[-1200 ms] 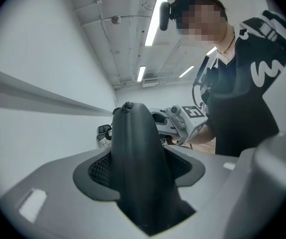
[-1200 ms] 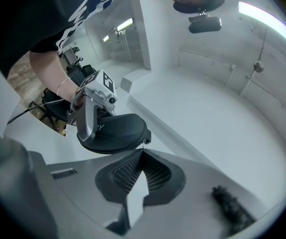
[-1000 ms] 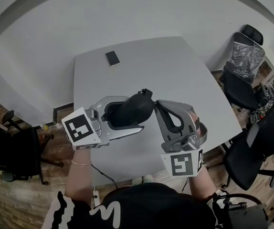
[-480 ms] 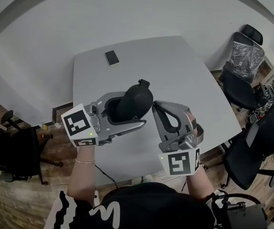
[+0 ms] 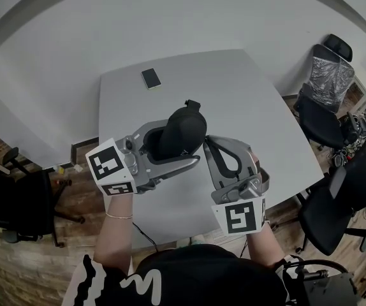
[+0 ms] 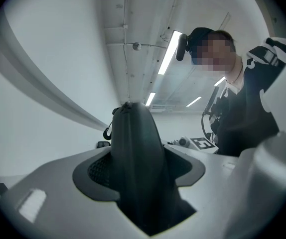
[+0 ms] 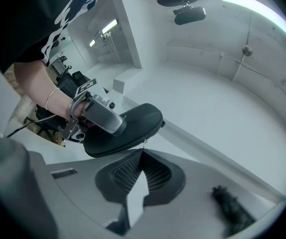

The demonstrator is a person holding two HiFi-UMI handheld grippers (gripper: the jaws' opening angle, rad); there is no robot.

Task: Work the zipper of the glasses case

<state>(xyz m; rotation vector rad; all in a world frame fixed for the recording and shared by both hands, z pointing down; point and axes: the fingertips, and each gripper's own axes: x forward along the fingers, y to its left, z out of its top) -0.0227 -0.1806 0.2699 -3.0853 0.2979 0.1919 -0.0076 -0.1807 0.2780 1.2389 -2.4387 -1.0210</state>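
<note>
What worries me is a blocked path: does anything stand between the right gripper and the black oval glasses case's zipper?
Nothing visible. The right gripper pinches the small zipper pull under the black oval glasses case, clamped in the left gripper.

The glasses case has a black, matt shell that looks smooth all over. The left gripper and right gripper are matt grey moulded plastic, their fingers faced with dark ribbed pads, and the marker cubes carry flat, matt black-and-white print. The table is smooth pale grey with a dull sheen, and the chair beyond it is wrapped in glossy, crinkled clear film.
</note>
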